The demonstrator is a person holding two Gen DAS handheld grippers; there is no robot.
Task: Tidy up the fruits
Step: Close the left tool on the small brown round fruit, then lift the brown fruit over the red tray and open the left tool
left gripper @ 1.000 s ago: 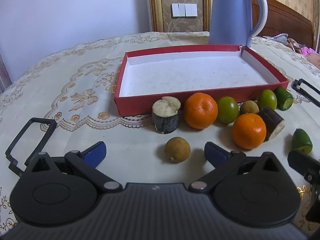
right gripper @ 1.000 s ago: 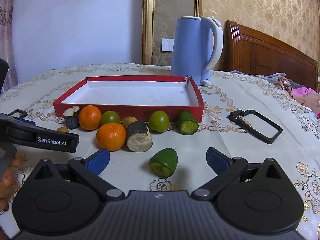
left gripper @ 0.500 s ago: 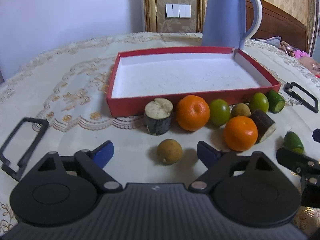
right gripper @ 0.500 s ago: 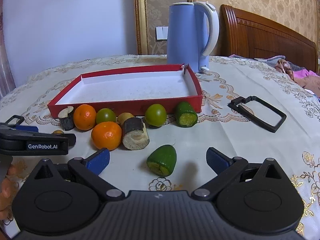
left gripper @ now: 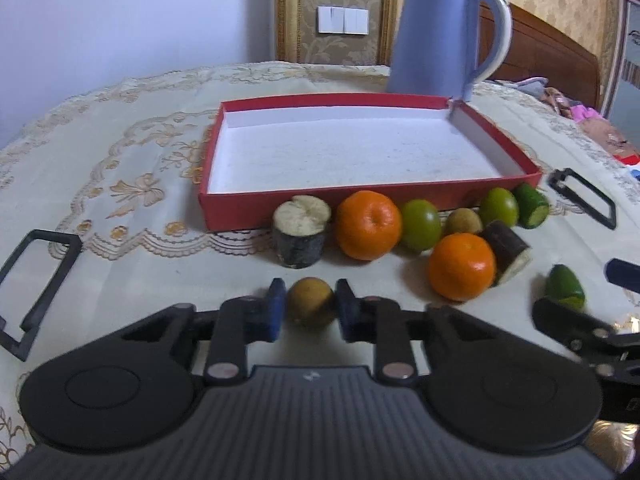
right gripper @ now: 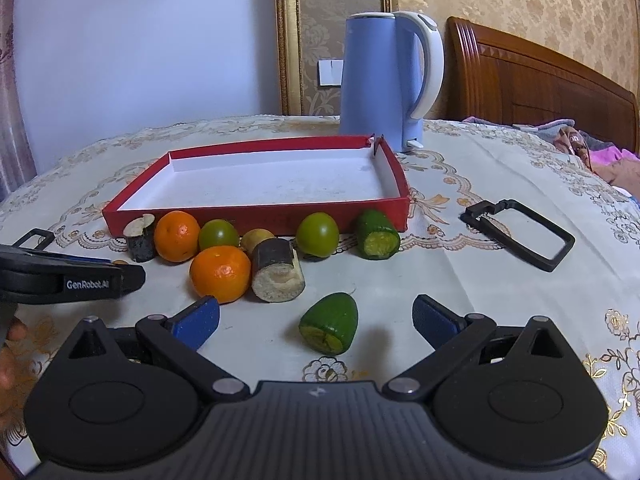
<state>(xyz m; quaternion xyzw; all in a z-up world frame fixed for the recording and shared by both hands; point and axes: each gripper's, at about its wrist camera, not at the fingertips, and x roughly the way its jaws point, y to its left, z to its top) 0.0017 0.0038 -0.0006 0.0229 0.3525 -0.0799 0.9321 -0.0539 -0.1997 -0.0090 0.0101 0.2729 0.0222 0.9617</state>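
Tablecloth (left gripper: 120, 152): brown fruit (left gripper: 311, 301) between left gripper (left gripper: 308, 312) pads.

On the desk (right gripper: 460, 280), the tray (right gripper: 256, 214) lies before the kettle (right gripper: 384, 80). Fruits line the tray's near wall. One small round fruit (left gripper: 311, 301) sits between the left tool (left gripper: 310, 310) fingers, nearer than the row.

Left hand-held gripper (right gripper: 120, 276) hides most of the small brown fruit (right gripper: 119, 262).
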